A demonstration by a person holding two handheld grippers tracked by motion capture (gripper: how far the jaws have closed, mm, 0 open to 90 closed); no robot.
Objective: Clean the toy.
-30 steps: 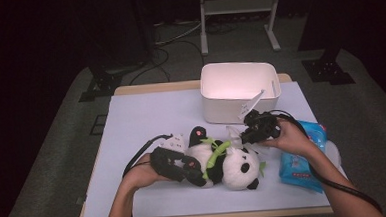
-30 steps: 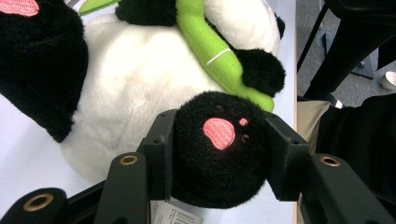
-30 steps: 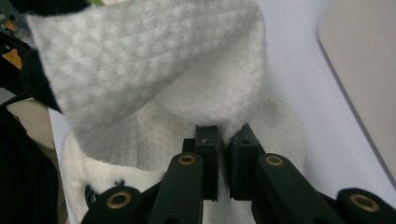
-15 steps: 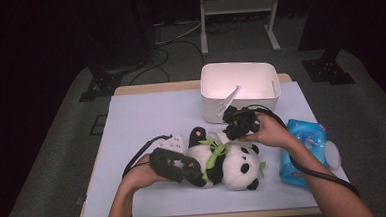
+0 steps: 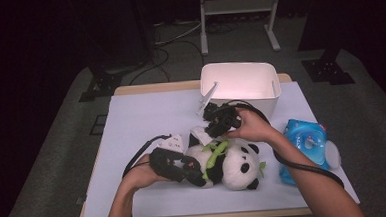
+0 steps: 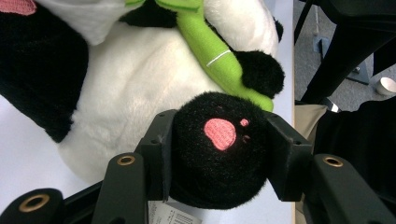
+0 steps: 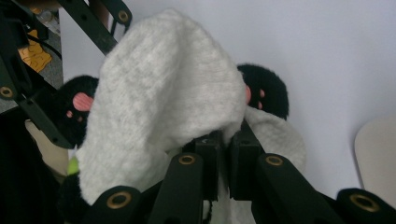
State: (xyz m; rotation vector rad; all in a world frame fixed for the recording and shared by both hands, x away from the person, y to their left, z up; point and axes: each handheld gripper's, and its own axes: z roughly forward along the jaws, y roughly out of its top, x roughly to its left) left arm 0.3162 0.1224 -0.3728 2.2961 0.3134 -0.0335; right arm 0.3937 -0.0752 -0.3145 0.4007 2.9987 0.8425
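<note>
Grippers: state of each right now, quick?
Left gripper: closed on the plush panda's black foot.
Right gripper: shut, pinching a white knitted sock.

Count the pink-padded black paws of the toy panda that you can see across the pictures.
2: one paw sits between the left hand-held gripper's jaws; the other paw lies behind the white knitted sock. More may be hidden.

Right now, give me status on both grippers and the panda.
Left gripper clamped on panda's foot. Right gripper shut on white knit sock, held above the panda. White bin close behind; nothing between.
</note>
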